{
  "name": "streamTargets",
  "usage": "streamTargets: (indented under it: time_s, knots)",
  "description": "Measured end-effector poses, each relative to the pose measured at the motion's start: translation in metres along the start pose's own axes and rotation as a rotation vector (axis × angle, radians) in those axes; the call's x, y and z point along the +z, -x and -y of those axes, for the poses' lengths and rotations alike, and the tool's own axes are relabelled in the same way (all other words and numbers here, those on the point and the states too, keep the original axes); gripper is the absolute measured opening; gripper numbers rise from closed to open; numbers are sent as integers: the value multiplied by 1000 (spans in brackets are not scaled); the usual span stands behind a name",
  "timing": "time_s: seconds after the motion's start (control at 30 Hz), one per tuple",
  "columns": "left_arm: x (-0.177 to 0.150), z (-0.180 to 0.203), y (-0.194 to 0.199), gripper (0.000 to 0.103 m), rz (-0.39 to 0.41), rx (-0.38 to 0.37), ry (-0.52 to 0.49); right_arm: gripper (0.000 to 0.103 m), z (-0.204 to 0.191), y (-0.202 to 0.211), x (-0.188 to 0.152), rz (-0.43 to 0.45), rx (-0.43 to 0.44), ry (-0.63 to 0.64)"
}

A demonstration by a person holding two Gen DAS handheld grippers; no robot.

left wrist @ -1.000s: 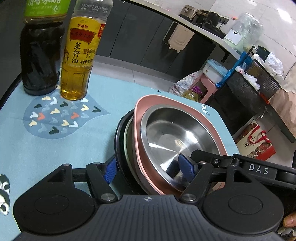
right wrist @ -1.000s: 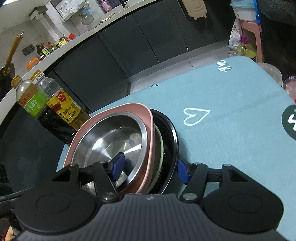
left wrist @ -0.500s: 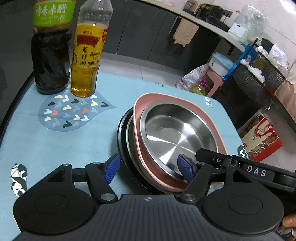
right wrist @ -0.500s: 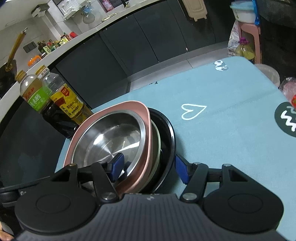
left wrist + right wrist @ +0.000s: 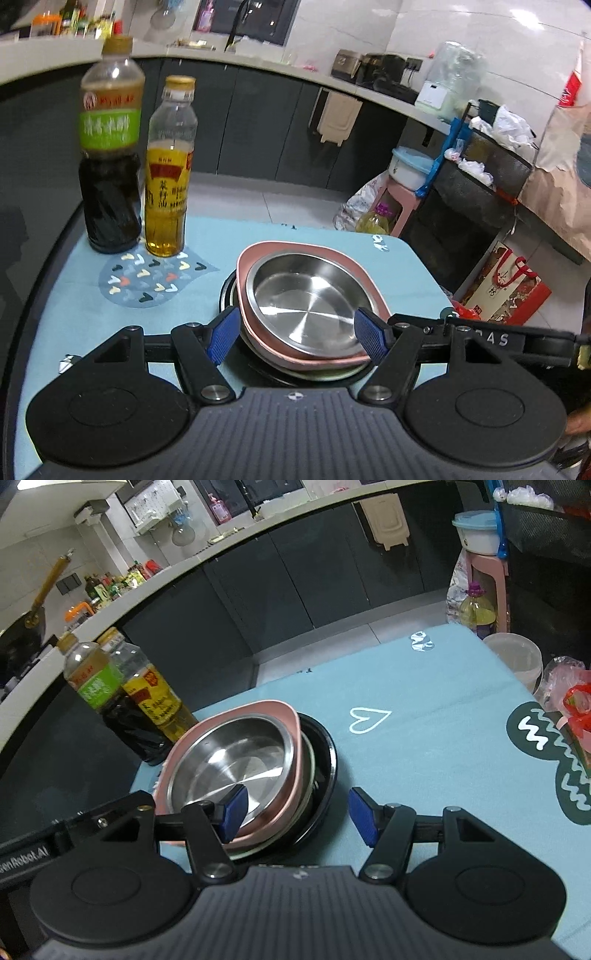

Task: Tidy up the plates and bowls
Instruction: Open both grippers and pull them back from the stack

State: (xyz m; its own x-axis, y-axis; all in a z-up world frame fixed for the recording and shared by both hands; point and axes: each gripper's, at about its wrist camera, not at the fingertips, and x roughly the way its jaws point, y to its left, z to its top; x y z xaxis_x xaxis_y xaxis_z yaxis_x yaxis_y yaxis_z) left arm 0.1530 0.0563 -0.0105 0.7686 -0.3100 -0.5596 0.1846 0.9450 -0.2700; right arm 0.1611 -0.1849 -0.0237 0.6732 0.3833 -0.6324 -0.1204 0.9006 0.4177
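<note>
A stack of dishes sits on the blue tablecloth: a steel bowl [image 5: 306, 299] inside a pink square bowl [image 5: 258, 254], over a pale plate [image 5: 332, 374] and a black plate [image 5: 226, 291]. The right wrist view shows the same steel bowl [image 5: 236, 760], pink bowl [image 5: 291, 720] and black plate [image 5: 328, 760]. My left gripper [image 5: 297, 338] is open, raised above the stack's near edge, holding nothing. My right gripper [image 5: 297, 818] is open, its fingers either side of the stack's right rim, apart from it.
A dark sauce bottle [image 5: 110, 155] and a yellow oil bottle [image 5: 168, 173] stand at the table's far left corner. The table's right edge [image 5: 424, 266] drops to the floor, where a red paper bag [image 5: 506, 288] and a pink stool [image 5: 399, 199] stand. A white tub [image 5: 513, 657] sits past the table's far right corner.
Both grippers have pulled back and up from the stack, so it looks smaller and lower. The jaws have opened wider and no longer touch the dishes. The stack has not moved.
</note>
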Motion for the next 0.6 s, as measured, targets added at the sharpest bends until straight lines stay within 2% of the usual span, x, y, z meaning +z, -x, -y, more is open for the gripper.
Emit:
streamTargets:
  time_s: [0.23, 0.43, 0.6]
  knots:
    - [-16, 9, 26, 66, 19, 39, -36, 60, -16, 26, -10, 43, 11, 40]
    - [-25, 10, 43, 66, 39, 55, -21, 60, -32, 46, -24, 87, -12, 103]
    - [-35, 15, 62, 66, 89, 77, -29, 61, -44, 58, -35, 115, -13, 138]
